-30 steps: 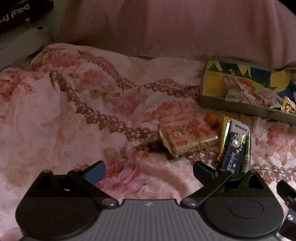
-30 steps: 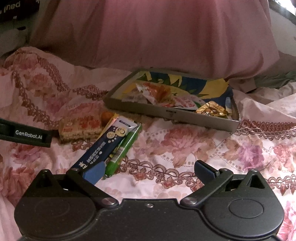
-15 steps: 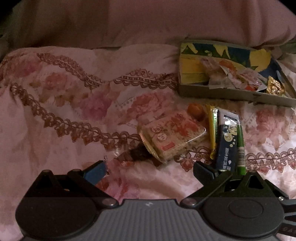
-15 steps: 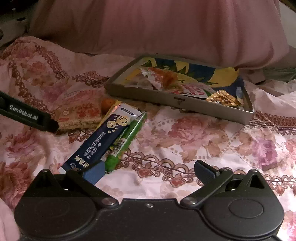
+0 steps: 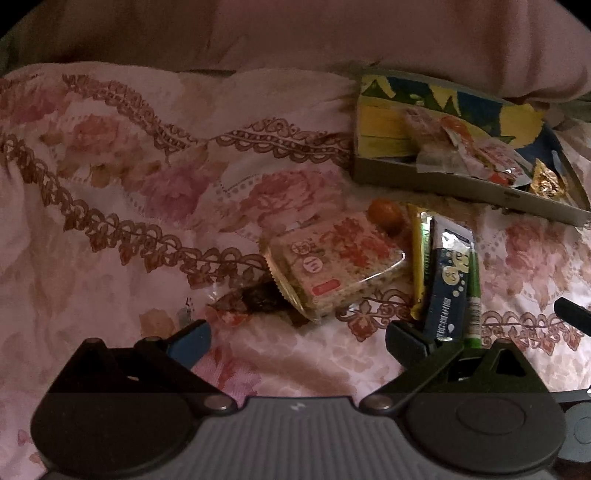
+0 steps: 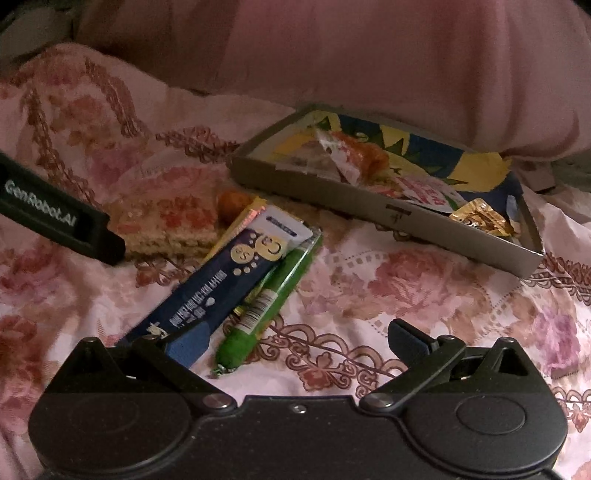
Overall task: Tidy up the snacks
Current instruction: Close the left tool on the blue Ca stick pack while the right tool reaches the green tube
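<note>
Loose snacks lie on a floral bedspread: a clear pack of rice crackers (image 5: 336,264) (image 6: 168,225), a small orange sweet (image 5: 385,214) (image 6: 232,201), a yellow bar (image 5: 421,258), a dark blue packet (image 5: 448,280) (image 6: 221,280) and a green stick pack (image 5: 472,295) (image 6: 266,306). A grey cardboard tray (image 5: 461,188) (image 6: 332,190) behind them holds several wrappers. My left gripper (image 5: 299,341) is open just short of the cracker pack. My right gripper (image 6: 291,343) is open with the green stick's near end between its fingers, untouched. A dark wrapped sweet (image 5: 258,299) lies by the crackers.
A large pink pillow (image 5: 332,33) (image 6: 369,55) rises behind the tray. The left gripper's finger (image 6: 55,218) reaches in from the left edge of the right wrist view, beside the crackers. Wrinkled bedspread (image 5: 110,166) spreads to the left.
Both grippers have moved closer to the snack pile and swung a little right. The left finger now lies nearer the crackers. Both stay open; nothing has been picked up.
</note>
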The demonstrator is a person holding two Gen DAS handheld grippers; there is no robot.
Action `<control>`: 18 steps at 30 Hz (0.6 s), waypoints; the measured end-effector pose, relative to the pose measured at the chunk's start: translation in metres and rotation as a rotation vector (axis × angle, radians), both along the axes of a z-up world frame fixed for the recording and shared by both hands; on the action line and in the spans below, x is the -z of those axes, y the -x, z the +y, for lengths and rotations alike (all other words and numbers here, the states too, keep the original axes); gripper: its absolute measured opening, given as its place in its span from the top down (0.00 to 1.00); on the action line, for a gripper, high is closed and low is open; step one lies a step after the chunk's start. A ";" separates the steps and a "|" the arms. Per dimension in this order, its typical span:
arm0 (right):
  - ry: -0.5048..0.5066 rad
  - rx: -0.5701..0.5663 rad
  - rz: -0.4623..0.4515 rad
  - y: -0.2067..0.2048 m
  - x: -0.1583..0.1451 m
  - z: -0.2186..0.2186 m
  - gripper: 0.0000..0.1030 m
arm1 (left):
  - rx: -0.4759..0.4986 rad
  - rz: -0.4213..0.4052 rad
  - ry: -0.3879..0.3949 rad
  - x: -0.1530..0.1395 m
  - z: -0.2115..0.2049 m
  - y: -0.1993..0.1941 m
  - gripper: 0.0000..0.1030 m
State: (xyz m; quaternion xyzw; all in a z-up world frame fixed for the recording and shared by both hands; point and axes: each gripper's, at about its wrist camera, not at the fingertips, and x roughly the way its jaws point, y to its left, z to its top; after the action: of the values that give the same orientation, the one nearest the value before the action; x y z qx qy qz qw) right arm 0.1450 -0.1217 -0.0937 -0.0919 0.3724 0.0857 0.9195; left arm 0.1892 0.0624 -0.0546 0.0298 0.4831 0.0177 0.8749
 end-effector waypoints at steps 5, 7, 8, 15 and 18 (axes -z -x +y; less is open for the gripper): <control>0.011 0.001 0.018 -0.003 0.006 -0.004 0.01 | 0.012 0.016 -0.001 0.006 -0.004 -0.003 0.00; 0.010 0.013 0.020 -0.002 0.006 -0.006 0.01 | 0.031 0.014 -0.006 0.007 -0.008 -0.002 0.01; 0.022 0.027 0.018 -0.002 0.005 -0.007 0.01 | 0.042 0.012 -0.009 0.008 -0.010 -0.002 0.01; -0.027 0.016 0.014 -0.002 0.006 -0.008 0.01 | 0.084 0.004 -0.035 0.007 -0.019 0.003 0.00; 0.058 0.003 -0.001 -0.003 0.013 0.002 0.01 | 0.084 0.007 -0.036 0.008 -0.019 0.002 0.01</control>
State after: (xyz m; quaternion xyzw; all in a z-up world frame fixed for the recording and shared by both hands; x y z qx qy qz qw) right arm 0.1479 -0.1194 -0.1064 -0.1179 0.3743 0.0733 0.9169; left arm 0.1870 0.0430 -0.0628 0.0657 0.4840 -0.0105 0.8725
